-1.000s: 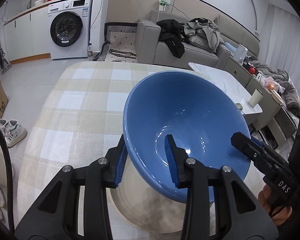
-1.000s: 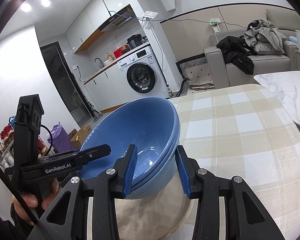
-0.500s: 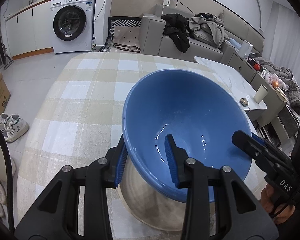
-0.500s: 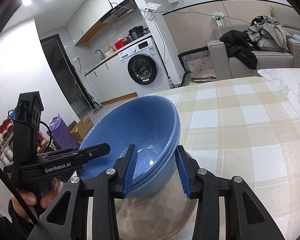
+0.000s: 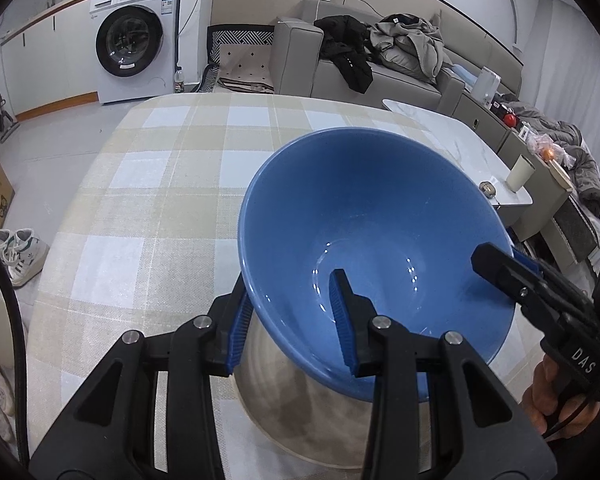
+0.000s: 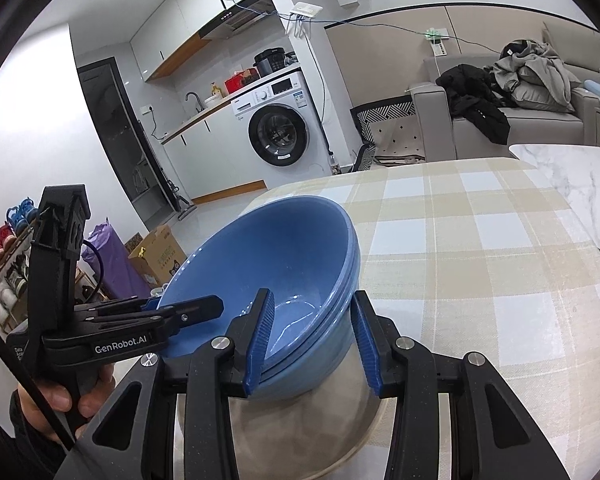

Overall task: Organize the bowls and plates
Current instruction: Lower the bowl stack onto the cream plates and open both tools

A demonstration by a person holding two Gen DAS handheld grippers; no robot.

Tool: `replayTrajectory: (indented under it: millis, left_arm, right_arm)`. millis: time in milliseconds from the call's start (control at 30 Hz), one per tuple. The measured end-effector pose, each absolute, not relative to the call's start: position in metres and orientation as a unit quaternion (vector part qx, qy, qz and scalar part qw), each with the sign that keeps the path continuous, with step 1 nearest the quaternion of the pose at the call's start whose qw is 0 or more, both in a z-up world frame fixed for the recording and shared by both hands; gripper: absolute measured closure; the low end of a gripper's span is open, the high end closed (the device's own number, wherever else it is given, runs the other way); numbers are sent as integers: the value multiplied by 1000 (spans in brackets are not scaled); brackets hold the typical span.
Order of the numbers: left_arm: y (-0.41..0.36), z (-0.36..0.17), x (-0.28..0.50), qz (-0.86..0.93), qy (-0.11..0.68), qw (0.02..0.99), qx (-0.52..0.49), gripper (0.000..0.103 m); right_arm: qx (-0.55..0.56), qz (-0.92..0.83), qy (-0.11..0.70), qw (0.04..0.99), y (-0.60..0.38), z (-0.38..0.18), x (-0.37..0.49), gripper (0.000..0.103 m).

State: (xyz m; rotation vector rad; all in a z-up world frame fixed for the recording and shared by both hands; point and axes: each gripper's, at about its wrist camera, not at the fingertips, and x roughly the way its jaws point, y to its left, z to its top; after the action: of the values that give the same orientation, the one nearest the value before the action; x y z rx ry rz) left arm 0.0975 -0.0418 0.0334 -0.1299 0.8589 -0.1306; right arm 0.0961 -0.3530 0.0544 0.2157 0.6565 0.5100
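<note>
A table (image 5: 160, 200) under a beige-and-white checked cloth fills the middle of the left wrist view, and directly on it, at the lower centre of the frame, lies a pale speckled plate (image 5: 292, 432), seen again at the bottom of the right wrist view (image 6: 300, 436).

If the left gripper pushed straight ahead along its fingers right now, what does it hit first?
The left gripper already straddles the blue bowl stack's near rim. Straight on, its inner finger likely meets the bowl's inside wall or bottom first; depth is unclear.
</note>
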Motion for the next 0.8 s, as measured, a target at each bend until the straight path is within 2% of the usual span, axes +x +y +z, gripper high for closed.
replayTrajectory:
  millis: [200,333,367,433,467,533,600,700,800]
  left_arm:
    - [-41,32,102,-73,407,909,-57,66]
    - [-40,36,101,-67,389,918,-40,48]
    - [-38,38,98,-69,383,920,-38,46]
    - [-35,42,94,-73,370,925,-35,28]
    - [-32,44,91,-75,364,928,-35,23]
    - [-26,47,85,-79,345,934,-40,22]
    - [-20,50,77,-85,337,937,-44,20]
    - [-12,54,68,-88,320,942,-50,13]
    - [-1,60,52,-87,292,950,-63,1]
  right_arm:
    - [92,243,319,911,-350,54,96,59]
    - [88,242,318,912,-349,53,97,50]
    - [87,241,318,913,-349,54,96,47]
    - [83,245,312,914,-348,55,94,23]
    - [80,248,306,916,-348,57,92,19]
    - [74,249,294,920,-348,60,88,9]
    - [68,250,291,921,-347,62,86,3]
    - [61,246,276,927,-348,66,81,1]
    - [41,241,270,931,-346,67,77,1]
